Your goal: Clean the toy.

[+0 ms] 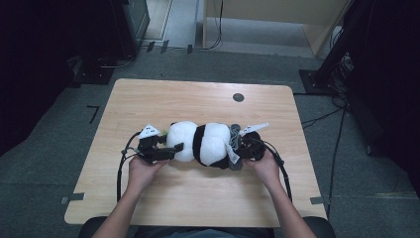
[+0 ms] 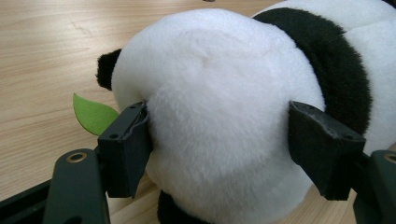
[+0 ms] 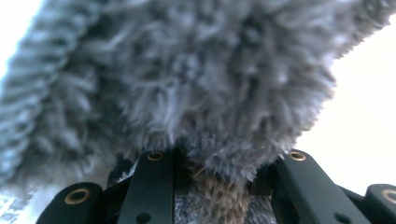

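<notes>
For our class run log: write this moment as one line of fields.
left tool: shut on panda plush | right tool: shut on grey fuzzy cloth | table: plush lying

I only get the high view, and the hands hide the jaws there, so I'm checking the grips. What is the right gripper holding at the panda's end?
Observer: In the right gripper view, the right gripper has its jaws nearly together, pinching grey fuzzy fabric.
Operator: And the left one?
Observer: The left gripper has a pad on each side of the panda plush, at its white rounded end, pressing into the fur.
Operator: Anything near that end?
Observer: A green leaf-shaped piece sticks out below a black ear, just above the table.
</notes>
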